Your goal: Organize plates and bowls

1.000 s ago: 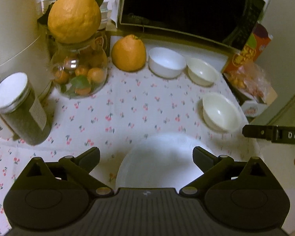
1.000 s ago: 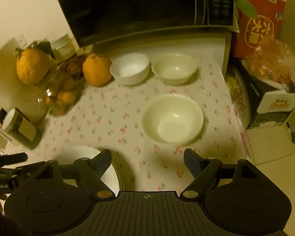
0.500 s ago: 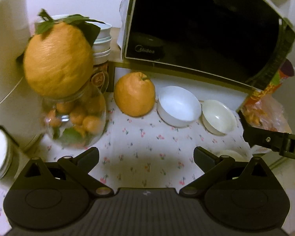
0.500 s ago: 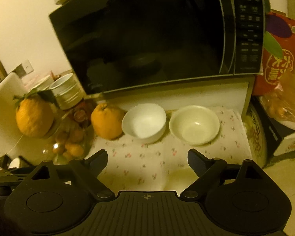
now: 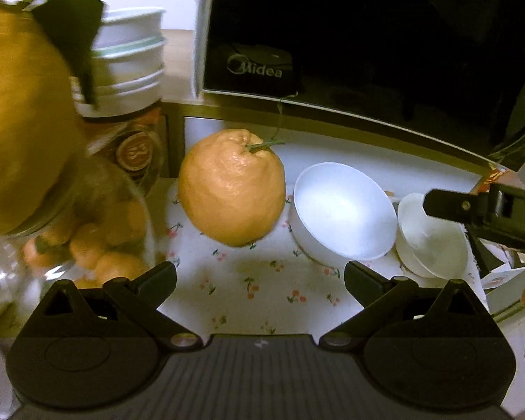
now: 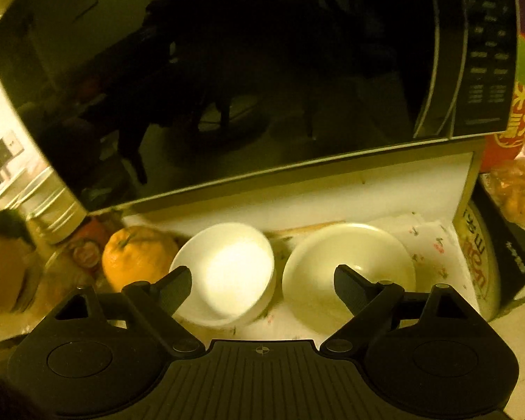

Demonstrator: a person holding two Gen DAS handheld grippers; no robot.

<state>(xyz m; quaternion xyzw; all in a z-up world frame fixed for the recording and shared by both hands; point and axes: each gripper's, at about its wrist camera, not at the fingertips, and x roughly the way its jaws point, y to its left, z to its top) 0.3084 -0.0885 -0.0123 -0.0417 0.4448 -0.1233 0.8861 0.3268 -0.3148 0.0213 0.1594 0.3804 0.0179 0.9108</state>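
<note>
Two bowls stand side by side on the floral cloth under the microwave shelf: a white bowl (image 5: 344, 210) (image 6: 227, 269) and a cream bowl (image 5: 432, 238) (image 6: 346, 266) to its right. My left gripper (image 5: 260, 280) is open and empty, over the cloth in front of a big orange and the white bowl. My right gripper (image 6: 262, 287) is open and empty, its fingers straddling the gap between the two bowls; it shows at the right edge of the left wrist view (image 5: 486, 210). A stack of bowls (image 5: 129, 59) sits on the shelf at back left.
A black Midea microwave (image 5: 350, 42) (image 6: 245, 70) overhangs the bowls. A large orange (image 5: 232, 189) (image 6: 136, 255) lies left of the white bowl. A glass jar of small oranges (image 5: 87, 238) with a big citrus on top stands at the left. Boxes and a bag of fruit (image 6: 518, 189) stand at the right.
Both grippers have moved forward and down toward the back of the table. The two back bowls are now much closer; the plate and front bowl have dropped out of view.
</note>
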